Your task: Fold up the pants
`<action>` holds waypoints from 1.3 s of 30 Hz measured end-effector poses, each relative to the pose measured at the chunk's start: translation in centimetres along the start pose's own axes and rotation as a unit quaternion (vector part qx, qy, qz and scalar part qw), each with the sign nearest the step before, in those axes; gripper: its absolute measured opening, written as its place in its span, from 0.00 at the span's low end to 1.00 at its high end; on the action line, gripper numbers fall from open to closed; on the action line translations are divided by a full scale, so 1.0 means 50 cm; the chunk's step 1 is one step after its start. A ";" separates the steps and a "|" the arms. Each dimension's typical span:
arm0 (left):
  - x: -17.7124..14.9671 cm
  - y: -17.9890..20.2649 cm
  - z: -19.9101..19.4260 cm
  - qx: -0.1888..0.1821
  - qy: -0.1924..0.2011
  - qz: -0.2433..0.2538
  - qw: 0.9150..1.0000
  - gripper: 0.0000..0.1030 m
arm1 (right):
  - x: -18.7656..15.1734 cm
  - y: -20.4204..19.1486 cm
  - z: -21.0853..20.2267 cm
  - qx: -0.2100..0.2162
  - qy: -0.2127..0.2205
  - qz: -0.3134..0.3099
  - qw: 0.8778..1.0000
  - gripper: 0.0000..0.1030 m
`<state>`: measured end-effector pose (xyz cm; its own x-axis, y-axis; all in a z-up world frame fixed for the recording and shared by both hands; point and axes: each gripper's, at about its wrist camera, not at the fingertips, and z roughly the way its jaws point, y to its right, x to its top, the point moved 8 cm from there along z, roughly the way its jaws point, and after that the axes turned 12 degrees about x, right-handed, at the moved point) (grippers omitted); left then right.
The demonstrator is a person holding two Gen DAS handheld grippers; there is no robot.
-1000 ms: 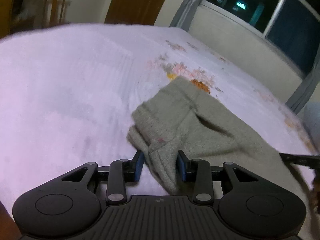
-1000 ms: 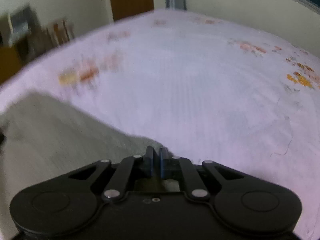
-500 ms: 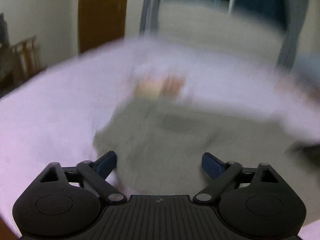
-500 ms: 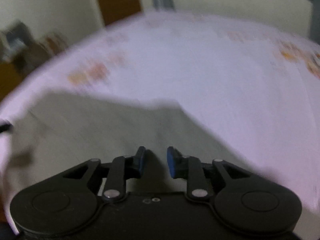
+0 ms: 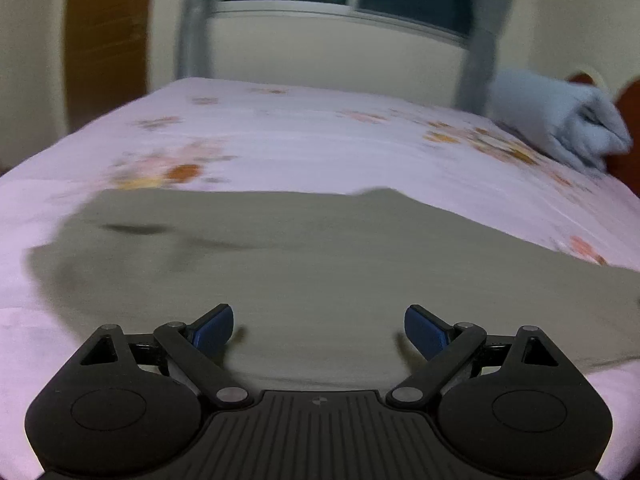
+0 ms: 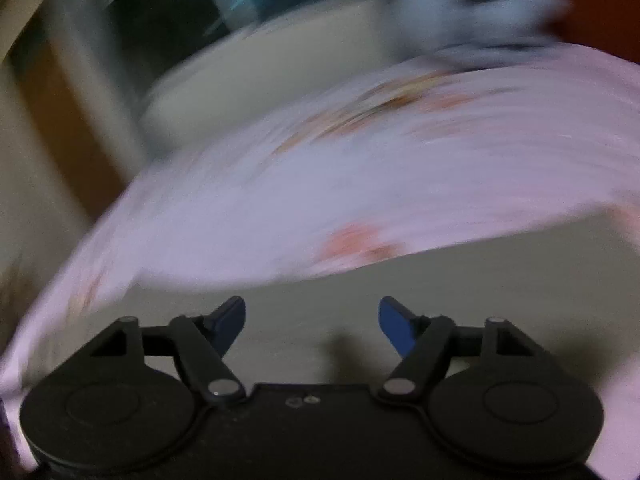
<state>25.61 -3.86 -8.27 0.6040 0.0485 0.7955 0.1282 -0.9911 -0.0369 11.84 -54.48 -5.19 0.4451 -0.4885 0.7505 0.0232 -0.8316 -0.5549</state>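
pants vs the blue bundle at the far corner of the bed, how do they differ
The pants are grey-green; the bundle is pale blue. The pants lie spread flat at the near edge of the bed, under the open left gripper; the bundle sits heaped at the far right corner. Both are soft cloth resting on the floral sheet.

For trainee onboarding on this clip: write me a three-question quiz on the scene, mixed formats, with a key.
1. True or false: the left tool grips the grey pants.
2. The pants lie on: A) a wooden floor B) the floral bedsheet C) a chair.
3. What lies at the bed's far right corner?

Key: 1. False; both blue pads stand apart, nothing pinched. 2. B. 3. A pale blue folded bundle, blurred.
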 end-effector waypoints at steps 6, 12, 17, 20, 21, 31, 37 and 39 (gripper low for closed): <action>-0.025 0.233 -0.027 -0.072 -0.006 0.016 0.997 0.89 | -0.013 0.246 -0.165 -0.043 0.118 0.213 0.969 0.47; -0.074 0.438 -0.100 -0.102 -0.003 0.020 0.995 0.90 | -0.055 0.329 -0.160 -0.029 0.142 0.311 0.939 0.44; -0.100 0.555 -0.128 -0.106 0.002 0.040 0.994 0.90 | -0.057 0.341 -0.146 -0.018 0.138 0.322 0.936 0.44; -0.131 0.599 -0.100 -0.068 -0.016 0.094 0.993 0.99 | -0.060 0.349 -0.155 -0.009 0.144 0.334 0.931 0.42; -0.134 0.602 -0.109 -0.065 -0.014 0.101 0.993 1.00 | -0.072 0.348 -0.169 -0.004 0.150 0.342 0.928 0.42; -0.126 0.602 -0.108 -0.065 -0.017 0.099 0.993 1.00 | -0.084 0.351 -0.162 0.024 0.152 0.363 0.919 0.30; -0.123 0.604 -0.087 -0.072 -0.035 0.097 0.992 1.00 | -0.086 0.326 -0.139 0.041 0.131 0.356 0.924 0.30; -0.121 0.604 -0.086 -0.076 -0.036 0.098 0.992 1.00 | -0.079 0.324 -0.128 0.040 0.124 0.353 0.927 0.27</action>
<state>22.44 -34.61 -11.60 0.6615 -0.1436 0.7361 -0.1134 -0.9894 -0.0911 4.75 -67.71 -14.86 0.1552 -0.9571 0.2447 -0.1245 -0.2647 -0.9563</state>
